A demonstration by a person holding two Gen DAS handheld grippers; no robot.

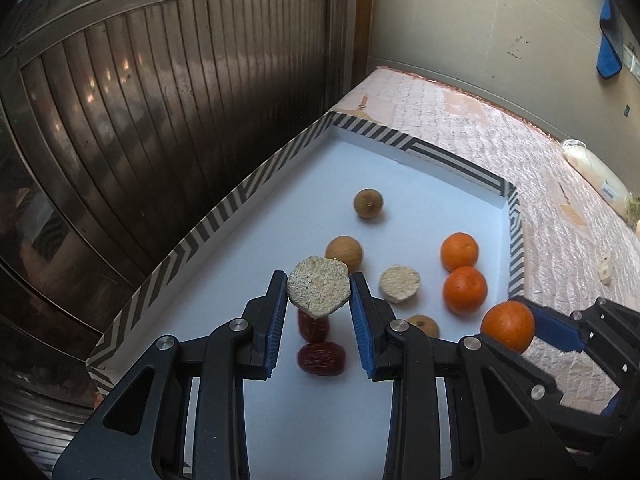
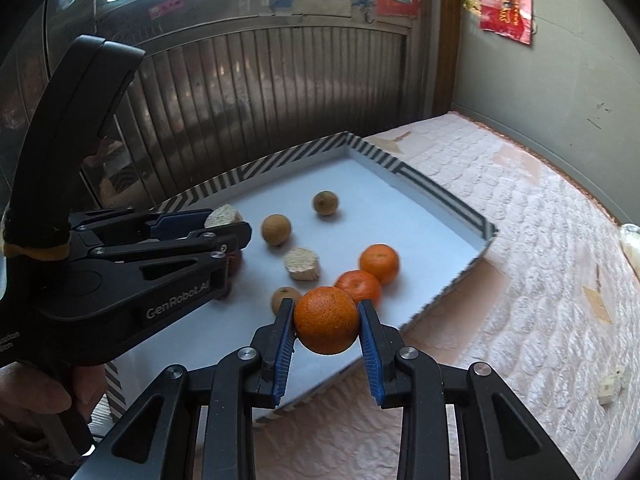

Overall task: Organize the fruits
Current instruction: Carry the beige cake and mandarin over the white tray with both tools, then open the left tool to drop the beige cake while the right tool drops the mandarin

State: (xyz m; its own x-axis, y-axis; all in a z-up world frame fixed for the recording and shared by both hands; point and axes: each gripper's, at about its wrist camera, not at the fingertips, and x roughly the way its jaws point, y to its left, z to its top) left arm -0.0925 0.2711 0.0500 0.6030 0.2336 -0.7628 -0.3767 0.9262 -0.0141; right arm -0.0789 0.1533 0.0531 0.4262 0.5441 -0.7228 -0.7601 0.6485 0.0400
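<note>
A shallow white tray [image 1: 400, 184] [image 2: 372, 176] with a black-and-white striped rim lies on a pink quilted surface. My left gripper [image 1: 319, 292] [image 2: 224, 222] is shut on a beige corn-cob slice [image 1: 319, 286] [image 2: 222, 216], held above the tray's near left part. My right gripper [image 2: 326, 320] [image 1: 510, 326] is shut on an orange [image 2: 326, 319] [image 1: 508, 325] over the tray's near right edge. In the tray lie two more oranges [image 1: 460, 251] [image 1: 465, 290], another cob slice [image 1: 399, 283], three brown longans [image 1: 368, 203] [image 1: 344, 253] [image 1: 422, 325] and two red dates [image 1: 321, 358] [image 1: 313, 326].
A ribbed metal shutter door [image 1: 160, 100] stands beyond the tray's left side, a grey wall [image 1: 500, 20] behind. The pink quilt [image 1: 560, 220] stretches right, with a white bag [image 1: 596, 172] and small pale pieces [image 2: 610, 388] on it. A person's hand [image 2: 44, 396] grips the left tool.
</note>
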